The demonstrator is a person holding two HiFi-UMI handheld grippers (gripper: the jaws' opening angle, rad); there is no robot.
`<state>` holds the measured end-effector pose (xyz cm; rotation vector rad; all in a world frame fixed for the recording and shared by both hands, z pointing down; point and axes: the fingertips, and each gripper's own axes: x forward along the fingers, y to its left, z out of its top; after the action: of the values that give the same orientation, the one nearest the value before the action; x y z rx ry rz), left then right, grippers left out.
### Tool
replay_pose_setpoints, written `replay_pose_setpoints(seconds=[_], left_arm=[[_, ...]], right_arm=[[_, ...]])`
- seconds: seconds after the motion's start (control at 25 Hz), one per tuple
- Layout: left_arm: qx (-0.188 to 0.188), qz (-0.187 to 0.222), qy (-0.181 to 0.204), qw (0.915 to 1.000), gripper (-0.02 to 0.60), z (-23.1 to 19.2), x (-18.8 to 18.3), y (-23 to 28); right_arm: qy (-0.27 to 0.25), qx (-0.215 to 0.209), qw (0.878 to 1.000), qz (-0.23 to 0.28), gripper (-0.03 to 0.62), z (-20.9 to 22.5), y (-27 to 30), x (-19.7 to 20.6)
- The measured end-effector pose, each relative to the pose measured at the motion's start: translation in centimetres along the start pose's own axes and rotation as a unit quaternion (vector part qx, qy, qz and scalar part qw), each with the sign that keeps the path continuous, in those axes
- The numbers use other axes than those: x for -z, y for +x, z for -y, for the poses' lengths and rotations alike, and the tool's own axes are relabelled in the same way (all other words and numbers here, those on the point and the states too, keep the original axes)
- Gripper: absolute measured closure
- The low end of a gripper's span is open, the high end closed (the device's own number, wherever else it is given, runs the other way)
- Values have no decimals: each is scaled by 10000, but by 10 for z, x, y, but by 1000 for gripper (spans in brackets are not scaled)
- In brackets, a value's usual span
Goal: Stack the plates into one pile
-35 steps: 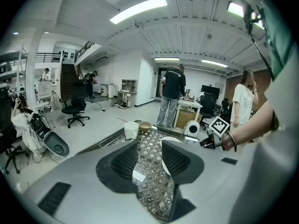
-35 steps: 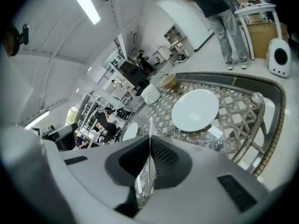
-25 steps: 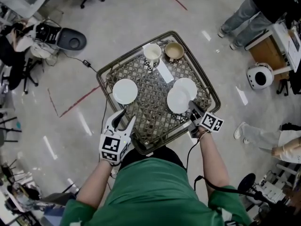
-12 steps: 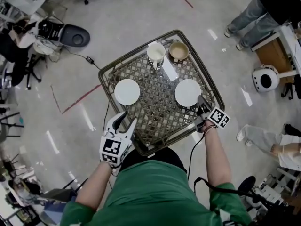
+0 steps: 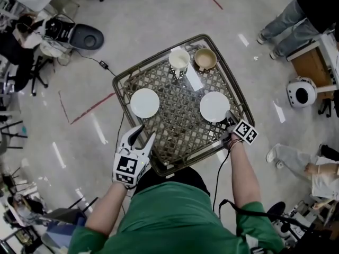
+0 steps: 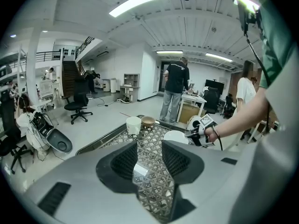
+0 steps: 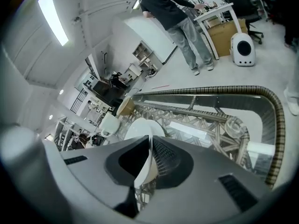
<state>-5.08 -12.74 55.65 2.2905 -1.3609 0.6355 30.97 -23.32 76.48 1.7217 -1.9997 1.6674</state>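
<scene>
The right plate [image 5: 213,106] lies flat on the lattice near the worktop's [image 5: 156,57] right edge, towards the near corner. My right gripper [image 5: 228,118] is clamped on its near rim. In the right gripper view the white rim [image 7: 140,127] stands pinched edge-on between the two pads, with the jaws almost together. I grip the rim because a flat plate offers nothing else to take hold of. I judge that this plate is being set down, so I would keep the grip until it sits square.

The left plate [image 5: 144,102] lies alone near the left edge, well apart from the right one, with bare lattice between them. I count two white discs from above. I cannot tell whether the right one has another plate under it. Either way the pile is not finished while the left plate sits by itself.

My left gripper [image 5: 141,137] waits over the near-left edge with its jaws spread and only lattice showing between them [image 6: 148,160]. It is close to the left plate but not touching it.

At the far corner stand one white cup [image 5: 179,60] and one tan bowl [image 5: 205,59], side by side. One white card [image 5: 193,79] lies just in front of them, and none of these is in my way.
</scene>
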Motion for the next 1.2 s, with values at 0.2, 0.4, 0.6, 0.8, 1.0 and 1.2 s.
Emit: replay_pose_setpoints(seconds=[0.2,0.4,0.6,0.8,1.0,1.2], left_arm=[[-109,36,-34,9999,408,-5,0,-6],[-188,38,-130,9997,408,-9,7,-10],[-222,145,-215,9994,408,-10,5,-12],[-292,379,-266,9985,408,-15,-3,-22],[-621,537,-436,9957,408,-37,5,-53],[-897,577,-620,9924,408,-68,28,-91]], right_arm=[[-438,521,9976,-113,555,11,10,1],[-900,824,9925,-46,414,7,10,-9],[-1619,748,9837,236,408,-32,-7,-26],[-2014,-74,9793,160,419,-107,-18,-2],[-1710,-918,9793,-576,434,-165,-1,69],[-1855,-1109,9698,-1128,441,-206,22,133]])
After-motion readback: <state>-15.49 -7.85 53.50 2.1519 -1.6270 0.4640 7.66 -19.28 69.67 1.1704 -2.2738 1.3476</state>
